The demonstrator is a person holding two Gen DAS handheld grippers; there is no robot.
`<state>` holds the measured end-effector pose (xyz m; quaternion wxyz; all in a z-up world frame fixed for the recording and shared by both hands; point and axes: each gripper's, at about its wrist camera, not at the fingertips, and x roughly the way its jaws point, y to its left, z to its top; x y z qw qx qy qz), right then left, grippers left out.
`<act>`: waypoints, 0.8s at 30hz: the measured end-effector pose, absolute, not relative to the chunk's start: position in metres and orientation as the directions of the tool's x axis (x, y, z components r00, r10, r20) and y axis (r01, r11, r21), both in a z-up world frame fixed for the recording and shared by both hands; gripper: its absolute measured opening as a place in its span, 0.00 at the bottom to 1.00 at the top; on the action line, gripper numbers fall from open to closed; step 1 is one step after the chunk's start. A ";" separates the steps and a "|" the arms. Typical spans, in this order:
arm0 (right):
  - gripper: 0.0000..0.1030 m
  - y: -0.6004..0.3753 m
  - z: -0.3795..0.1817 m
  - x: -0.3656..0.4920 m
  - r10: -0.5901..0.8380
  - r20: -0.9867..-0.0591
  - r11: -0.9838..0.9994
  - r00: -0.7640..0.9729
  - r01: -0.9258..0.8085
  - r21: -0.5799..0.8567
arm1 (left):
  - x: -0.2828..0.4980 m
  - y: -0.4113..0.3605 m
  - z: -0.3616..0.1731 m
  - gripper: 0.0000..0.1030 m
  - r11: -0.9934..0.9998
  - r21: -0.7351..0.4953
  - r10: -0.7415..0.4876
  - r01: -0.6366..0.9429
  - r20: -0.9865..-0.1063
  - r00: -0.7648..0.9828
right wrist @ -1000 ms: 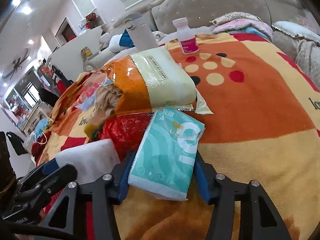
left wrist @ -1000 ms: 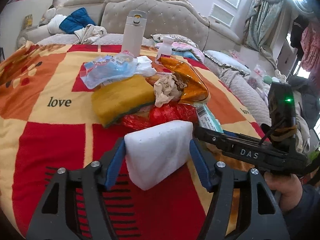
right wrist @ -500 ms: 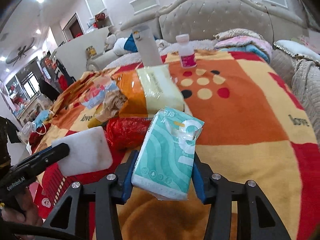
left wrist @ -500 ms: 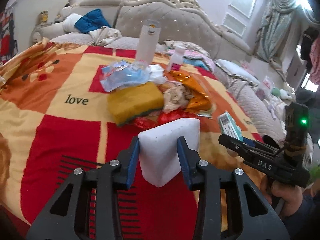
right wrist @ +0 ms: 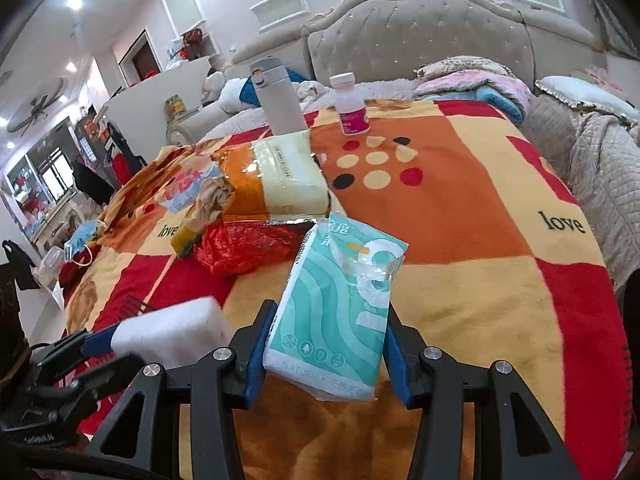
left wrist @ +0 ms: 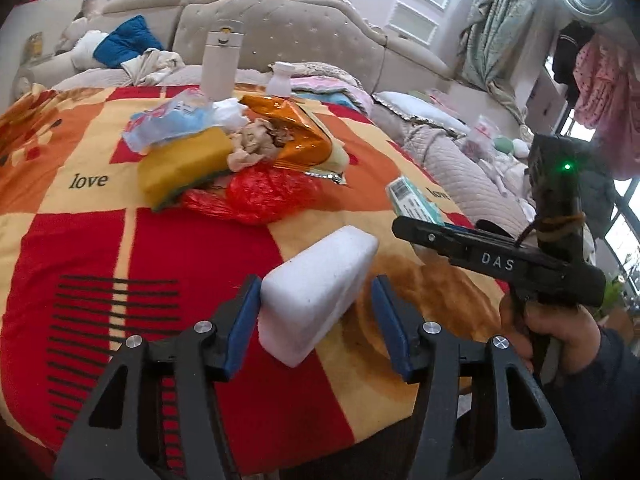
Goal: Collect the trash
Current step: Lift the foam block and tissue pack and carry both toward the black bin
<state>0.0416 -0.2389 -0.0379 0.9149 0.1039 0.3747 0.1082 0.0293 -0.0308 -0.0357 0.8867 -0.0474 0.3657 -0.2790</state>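
A white foam block (left wrist: 316, 304) sits between the jaws of my left gripper (left wrist: 315, 282), which are opening. The left pad touches the block and a strip of blanket shows between it and the right pad. In the right wrist view the foam block (right wrist: 172, 334) shows at lower left. My right gripper (right wrist: 329, 307) is shut on a teal tissue pack (right wrist: 340, 292), held above the blanket. The tissue pack (left wrist: 414, 202) also appears in the left wrist view. Behind lies a trash heap: red plastic bag (left wrist: 264, 192), yellow sponge (left wrist: 184, 160), orange wrapper (left wrist: 296, 132), crumpled paper (left wrist: 256, 144).
A white thermos (right wrist: 278, 100) and a small pill bottle (right wrist: 352, 106) stand at the far side of the patterned blanket (right wrist: 480, 280). A padded headboard (right wrist: 420, 36) rises behind. The bed's near edge runs just below both grippers. A hand (left wrist: 556, 340) holds the right gripper.
Both grippers have drawn back from the trash heap toward the bed's near edge. The left jaws squeezed the foam block, then widened again. The right grip on the tissue pack is unchanged.
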 end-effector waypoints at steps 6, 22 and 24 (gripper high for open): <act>0.47 -0.239 -0.039 0.041 0.274 -0.668 0.957 0.692 -0.124 0.264 | 0.041 -0.039 -0.043 0.54 0.870 -0.234 -0.467 0.434 -0.672 0.575; 0.47 -0.250 -0.021 0.025 0.265 -0.610 0.960 0.746 -0.145 0.240 | 0.058 -0.045 -0.002 0.35 0.966 -0.112 -0.246 0.232 -0.673 0.697; 0.47 -0.255 -0.021 0.024 0.256 -0.616 0.963 0.745 -0.138 0.233 | 0.061 -0.049 -0.002 0.35 0.969 -0.106 -0.235 0.224 -0.681 0.694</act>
